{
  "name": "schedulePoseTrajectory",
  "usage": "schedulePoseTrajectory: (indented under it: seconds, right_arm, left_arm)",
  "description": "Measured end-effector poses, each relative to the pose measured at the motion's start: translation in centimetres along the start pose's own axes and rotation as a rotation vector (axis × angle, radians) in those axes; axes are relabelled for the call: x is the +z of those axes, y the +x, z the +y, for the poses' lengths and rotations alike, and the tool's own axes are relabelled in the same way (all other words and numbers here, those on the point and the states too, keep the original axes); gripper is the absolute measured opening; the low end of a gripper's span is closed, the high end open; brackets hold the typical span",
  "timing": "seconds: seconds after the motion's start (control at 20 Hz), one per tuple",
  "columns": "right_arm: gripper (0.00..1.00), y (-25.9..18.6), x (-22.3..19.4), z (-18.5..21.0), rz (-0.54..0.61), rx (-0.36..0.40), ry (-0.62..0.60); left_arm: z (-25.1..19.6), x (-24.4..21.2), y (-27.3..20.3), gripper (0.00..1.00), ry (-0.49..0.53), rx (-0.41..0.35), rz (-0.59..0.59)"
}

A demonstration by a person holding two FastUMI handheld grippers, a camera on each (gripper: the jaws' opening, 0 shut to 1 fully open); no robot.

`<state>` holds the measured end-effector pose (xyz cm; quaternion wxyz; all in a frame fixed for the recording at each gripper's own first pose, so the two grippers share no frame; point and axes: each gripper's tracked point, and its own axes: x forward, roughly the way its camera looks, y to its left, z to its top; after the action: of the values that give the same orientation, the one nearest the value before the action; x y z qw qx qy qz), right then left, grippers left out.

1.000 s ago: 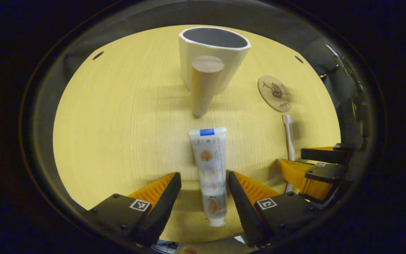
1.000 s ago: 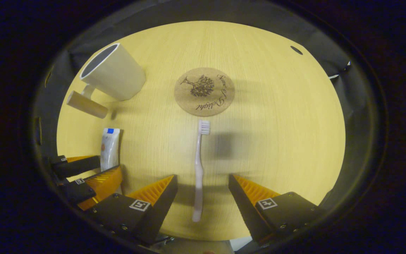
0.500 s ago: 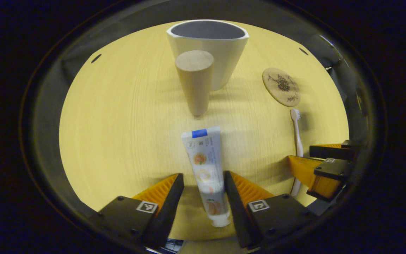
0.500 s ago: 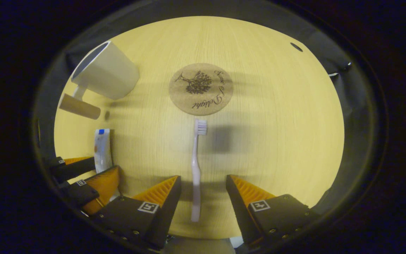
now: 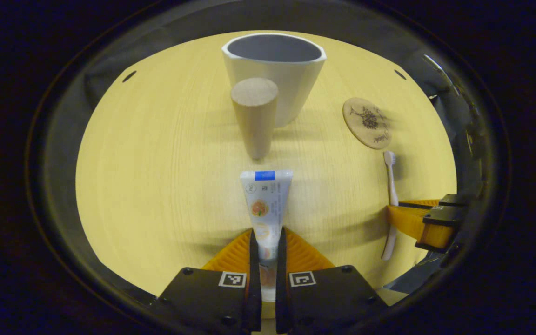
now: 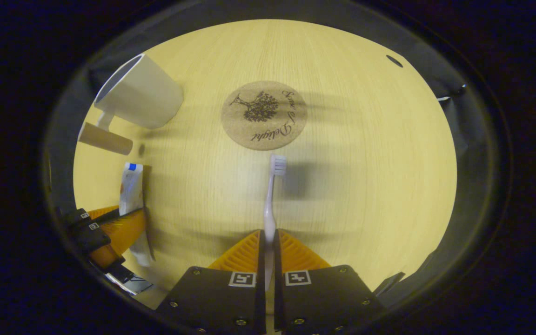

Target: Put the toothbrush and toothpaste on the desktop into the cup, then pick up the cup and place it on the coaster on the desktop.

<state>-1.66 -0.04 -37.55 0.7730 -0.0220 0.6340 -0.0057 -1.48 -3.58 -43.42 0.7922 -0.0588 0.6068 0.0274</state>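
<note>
Cup (image 5: 275, 74) stands upright, nothing visible inside, near coaster (image 5: 367, 123).

Wooden desktop (image 6: 365, 163) bears cup (image 6: 140, 100) and coaster (image 6: 264, 115).

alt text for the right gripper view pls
The right gripper is shut on the handle of a toothbrush lying on a wooden desktop, bristles toward a round coaster. Far left: a cup and the left gripper shut on a toothpaste tube.
</note>
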Motion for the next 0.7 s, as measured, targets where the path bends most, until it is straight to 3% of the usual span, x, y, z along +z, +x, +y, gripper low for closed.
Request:
schedulePoseTrajectory:
  seconds: [0.3,0.7]
  right_arm:
    - [0.08,0.0,0.4,-0.1,-0.008,0.018,0.012]
    - [0.07,0.0,0.5,-0.3,-0.020,0.041,0.018]
  left_arm:
    - [-2.7,1.0,-5.0,0.19,0.005,-0.054,-0.076]
    - [-4.5,6.6,-13.8,0.19,-0.001,-0.105,-0.243]
